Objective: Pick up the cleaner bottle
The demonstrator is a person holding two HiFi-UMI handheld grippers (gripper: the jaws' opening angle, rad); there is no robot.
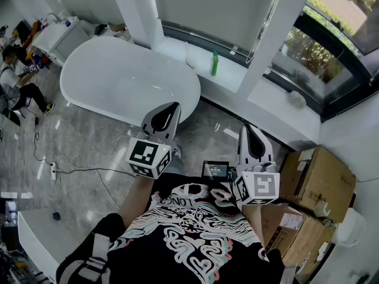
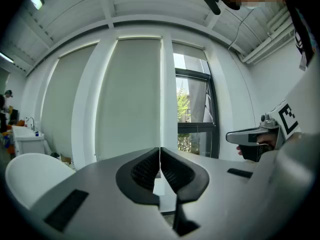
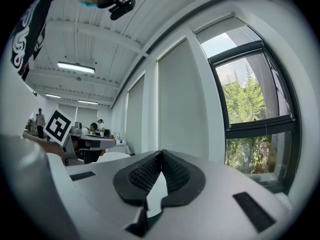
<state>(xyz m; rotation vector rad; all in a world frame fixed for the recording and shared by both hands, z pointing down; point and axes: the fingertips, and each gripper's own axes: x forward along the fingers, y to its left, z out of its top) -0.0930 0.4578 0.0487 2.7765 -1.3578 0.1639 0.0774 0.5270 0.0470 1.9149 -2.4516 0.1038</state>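
A green cleaner bottle (image 1: 215, 63) stands upright on the white window ledge (image 1: 237, 78), beyond the bathtub's right end. My left gripper (image 1: 174, 106) is held level in front of me, its jaws shut with nothing between them, well short of the bottle. To its right my right gripper (image 1: 249, 128) is also level and shut on nothing. In the left gripper view the pads (image 2: 160, 149) meet and the right gripper (image 2: 260, 134) shows at the right edge. The right gripper view shows its own pads (image 3: 160, 154) touching; the bottle is in neither gripper view.
A white bathtub (image 1: 127, 78) fills the floor ahead on the left. Cardboard boxes (image 1: 317, 176) stand at the right by the wall. A white pillar (image 1: 272, 40) rises right of the bottle. Cables and a power strip (image 1: 53, 170) lie on the marble floor; a person (image 1: 15, 78) sits far left.
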